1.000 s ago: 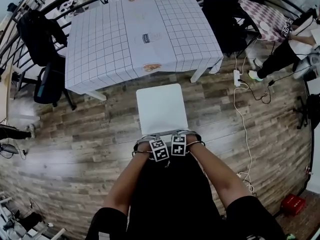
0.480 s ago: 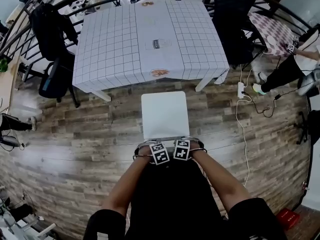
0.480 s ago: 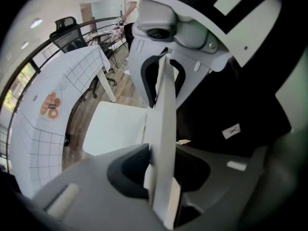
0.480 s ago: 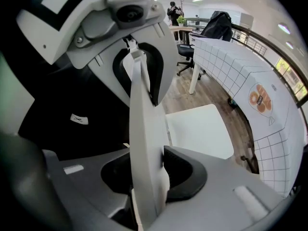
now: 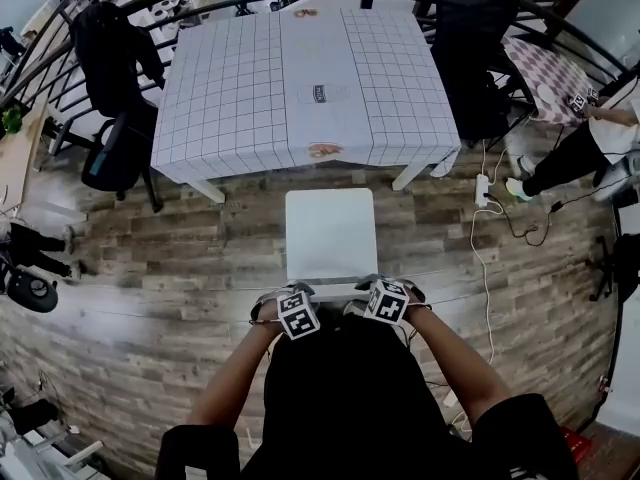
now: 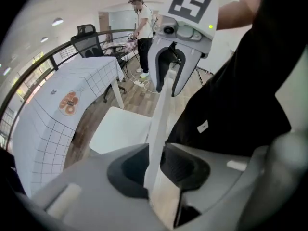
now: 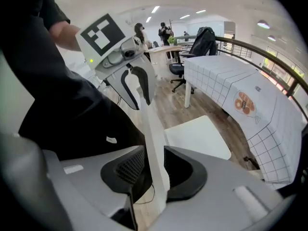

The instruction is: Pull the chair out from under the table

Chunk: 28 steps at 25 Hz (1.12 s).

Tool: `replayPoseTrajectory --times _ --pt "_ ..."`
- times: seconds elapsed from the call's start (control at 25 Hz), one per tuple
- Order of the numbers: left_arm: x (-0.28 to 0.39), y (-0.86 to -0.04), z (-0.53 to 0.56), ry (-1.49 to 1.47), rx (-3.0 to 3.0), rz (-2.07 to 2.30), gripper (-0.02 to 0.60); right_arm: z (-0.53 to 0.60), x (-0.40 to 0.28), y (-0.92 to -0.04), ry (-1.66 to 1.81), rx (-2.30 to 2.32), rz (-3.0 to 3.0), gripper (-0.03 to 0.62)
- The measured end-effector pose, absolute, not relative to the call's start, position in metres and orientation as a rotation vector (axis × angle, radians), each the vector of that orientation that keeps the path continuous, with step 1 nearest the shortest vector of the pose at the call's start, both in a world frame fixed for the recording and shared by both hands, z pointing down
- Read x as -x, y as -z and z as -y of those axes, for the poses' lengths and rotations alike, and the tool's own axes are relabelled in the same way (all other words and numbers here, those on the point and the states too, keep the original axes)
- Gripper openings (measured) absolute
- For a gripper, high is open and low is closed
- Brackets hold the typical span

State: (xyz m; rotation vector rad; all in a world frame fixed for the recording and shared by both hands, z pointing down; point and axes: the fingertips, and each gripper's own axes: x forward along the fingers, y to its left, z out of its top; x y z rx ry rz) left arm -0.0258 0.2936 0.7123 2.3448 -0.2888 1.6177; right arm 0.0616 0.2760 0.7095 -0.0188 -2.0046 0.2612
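Left tongs (image 6: 156,167) and right tongs (image 7: 154,171) have just been opening. Both stand apart, with the back rail (image 6: 161,109) loose between their jaws. The chair (image 5: 330,233) sits just beyond them, clear of the bench (image 5: 300,78) ahead. Judgement: pull complete, release under way.
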Motion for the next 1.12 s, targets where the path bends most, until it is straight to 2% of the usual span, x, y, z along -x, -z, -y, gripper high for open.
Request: replayPoseTrajectory --times 0.2,0.4,0.6,0.76,1.0,1.12 --pt "0.034 -0.680 -0.295 -1.328 -2.377 0.541 0.107 -0.275 -0.060 -0.677 -0.438 -0.175 2.165 0.126" --pt "0.002 -0.617 -0.289 -1.261 -2.462 0.770 0.099 -0.270 -0.097 -0.624 -0.418 -0.379 2.346 0.126" --pt "0.011 -0.549 -0.228 -0.895 -2.514 0.960 0.098 -0.214 -0.078 -0.556 -0.470 -0.602 2.473 0.124" --pt "0.026 -0.494 -0.190 -0.622 -2.559 1.068 0.094 -0.174 -0.052 -0.503 -0.387 -0.718 2.565 0.118" --pt "-0.033 -0.466 -0.258 -0.553 -2.675 1.186 0.064 -0.241 -0.095 -0.466 -0.240 -0.836 2.777 0.094" --pt "-0.011 -0.423 -0.236 -0.421 -2.679 1.155 0.029 -0.217 -0.070 -0.414 -0.234 -0.888 2.784 0.071"
